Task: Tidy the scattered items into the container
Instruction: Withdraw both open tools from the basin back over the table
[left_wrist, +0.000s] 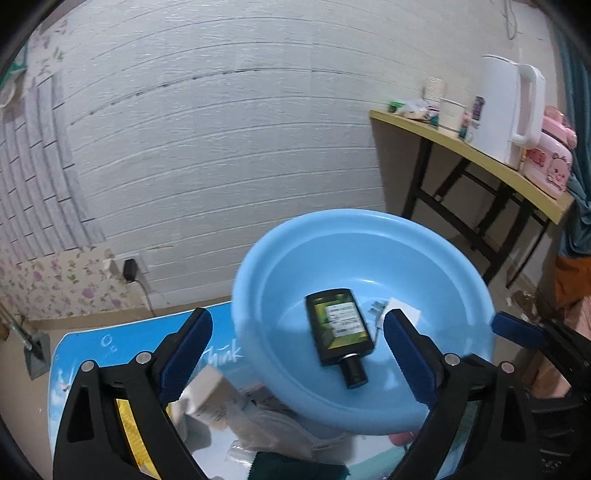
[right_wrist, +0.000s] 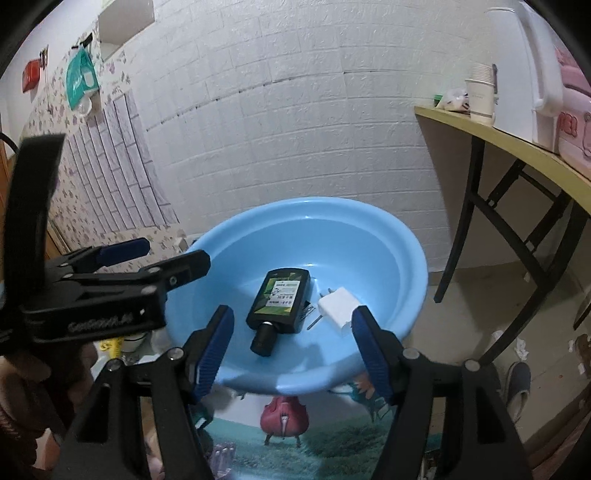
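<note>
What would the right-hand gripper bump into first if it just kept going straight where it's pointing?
Most likely the dark bottle lying inside the blue basin, since it sits almost centred ahead of the open right gripper. The white charger plug lies just to its right. Depth is hard to judge, so the basin's near rim might come first.

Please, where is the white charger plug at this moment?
The white charger plug lies inside the blue basin, on its floor, just right of the dark bottle in the right wrist view.

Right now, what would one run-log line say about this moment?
left hand-held gripper: open, empty | right hand-held gripper: open, empty | basin: holds bottle, white charger | table: items left
</note>
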